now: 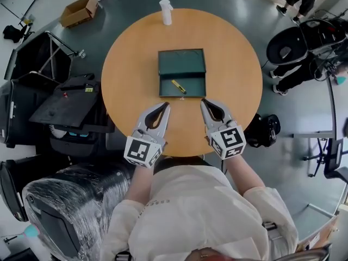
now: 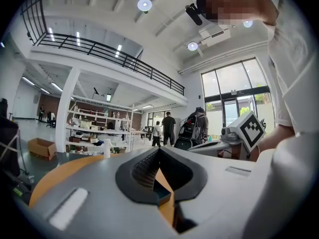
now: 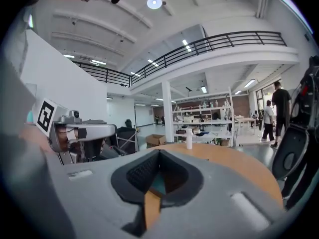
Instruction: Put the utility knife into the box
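A dark green box point(image 1: 182, 62) lies open in the middle of the round wooden table point(image 1: 130, 64), its lid folded back. The yellow utility knife point(image 1: 178, 86) rests inside the box's near tray. My left gripper point(image 1: 165, 105) sits at the table's near edge, just left of the box front, shut and empty. My right gripper point(image 1: 204, 101) is beside it on the right, also shut with nothing in it. In the left gripper view the jaws point(image 2: 159, 150) meet at the tip, with a sliver of the box point(image 2: 162, 193) behind them. The right gripper view point(image 3: 159, 152) shows the same.
A white bottle point(image 1: 166, 12) stands at the table's far edge. On the floor are a cardboard box point(image 1: 79, 11) at far left, black cases point(image 1: 60, 105) at left, and a plastic-wrapped chair point(image 1: 65, 205) at near left. People stand in the distance point(image 2: 168, 128).
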`<act>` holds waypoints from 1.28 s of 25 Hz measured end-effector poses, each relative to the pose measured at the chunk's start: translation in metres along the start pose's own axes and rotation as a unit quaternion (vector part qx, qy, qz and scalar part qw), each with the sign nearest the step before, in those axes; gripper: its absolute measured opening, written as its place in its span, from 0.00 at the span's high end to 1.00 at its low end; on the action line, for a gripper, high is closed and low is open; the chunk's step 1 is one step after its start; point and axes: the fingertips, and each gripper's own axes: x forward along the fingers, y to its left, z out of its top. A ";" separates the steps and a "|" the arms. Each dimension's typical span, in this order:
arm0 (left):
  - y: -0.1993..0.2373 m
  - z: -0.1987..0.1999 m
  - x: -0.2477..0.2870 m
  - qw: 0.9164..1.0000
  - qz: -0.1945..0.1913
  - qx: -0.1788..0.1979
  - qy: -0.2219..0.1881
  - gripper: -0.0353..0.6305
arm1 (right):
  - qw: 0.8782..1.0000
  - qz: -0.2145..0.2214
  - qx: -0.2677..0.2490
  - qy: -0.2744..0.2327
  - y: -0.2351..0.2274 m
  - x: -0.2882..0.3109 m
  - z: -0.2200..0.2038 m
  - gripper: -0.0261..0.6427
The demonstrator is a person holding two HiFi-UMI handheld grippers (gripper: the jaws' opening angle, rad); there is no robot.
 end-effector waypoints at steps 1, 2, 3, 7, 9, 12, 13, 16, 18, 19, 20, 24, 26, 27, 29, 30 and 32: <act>-0.003 -0.003 -0.005 1.000 -0.001 0.000 0.000 0.92 | 1.000 -0.003 0.002 0.002 0.000 -0.005 -0.003 0.97; -0.005 -0.005 -0.010 1.000 -0.002 0.000 0.001 0.92 | 1.000 -0.005 0.004 0.005 0.001 -0.010 -0.006 0.97; -0.006 -0.006 -0.015 1.000 -0.002 0.001 0.002 0.92 | 1.000 -0.006 0.005 0.006 0.004 -0.014 -0.008 0.97; -0.011 -0.007 -0.046 1.000 0.005 -0.006 -0.002 0.92 | 1.000 -0.016 0.003 0.009 0.021 -0.033 -0.016 0.97; -0.017 -0.006 -0.066 1.000 0.006 -0.008 -0.002 0.92 | 1.000 -0.024 0.005 0.005 0.033 -0.045 -0.016 0.97; -0.026 -0.010 -0.097 1.000 0.000 -0.004 -0.004 0.92 | 0.999 -0.036 0.000 -0.002 0.056 -0.063 -0.016 0.97; -0.030 -0.011 -0.108 1.000 -0.002 -0.006 -0.005 0.92 | 0.999 -0.038 -0.001 -0.001 0.065 -0.070 -0.018 0.97; -0.043 -0.018 -0.139 1.000 -0.014 -0.012 -0.007 0.92 | 0.999 -0.044 -0.001 0.005 0.096 -0.091 -0.024 0.97; -0.051 -0.021 -0.158 1.000 -0.021 -0.015 -0.010 0.92 | 0.999 -0.048 -0.006 0.007 0.115 -0.104 -0.028 0.97; -0.054 -0.021 -0.167 1.000 -0.024 -0.016 -0.011 0.92 | 0.999 -0.050 -0.008 0.007 0.124 -0.110 -0.029 0.97; -0.059 -0.021 -0.174 0.999 -0.028 -0.017 -0.012 0.92 | 0.999 -0.052 -0.009 0.006 0.132 -0.116 -0.031 0.97; -0.074 -0.026 -0.197 0.999 -0.042 -0.020 -0.007 0.92 | 0.998 -0.064 -0.005 0.002 0.155 -0.138 -0.036 0.97; -0.080 -0.026 -0.204 0.999 -0.045 -0.023 -0.009 0.92 | 0.998 -0.067 -0.004 -0.001 0.162 -0.147 -0.037 0.97; -0.083 -0.026 -0.206 0.999 -0.047 -0.023 -0.011 0.92 | 0.998 -0.068 -0.004 -0.003 0.165 -0.151 -0.037 0.97; -0.090 -0.024 -0.209 0.998 -0.051 -0.019 -0.015 0.92 | 0.998 -0.070 -0.002 -0.003 0.166 -0.159 -0.038 0.97; -0.093 -0.022 -0.210 0.998 -0.052 -0.016 -0.016 0.92 | 0.997 -0.071 0.001 -0.002 0.166 -0.162 -0.040 0.97; -0.098 -0.018 -0.212 0.998 -0.050 -0.012 -0.019 0.92 | 0.997 -0.071 0.006 -0.001 0.166 -0.168 -0.042 0.97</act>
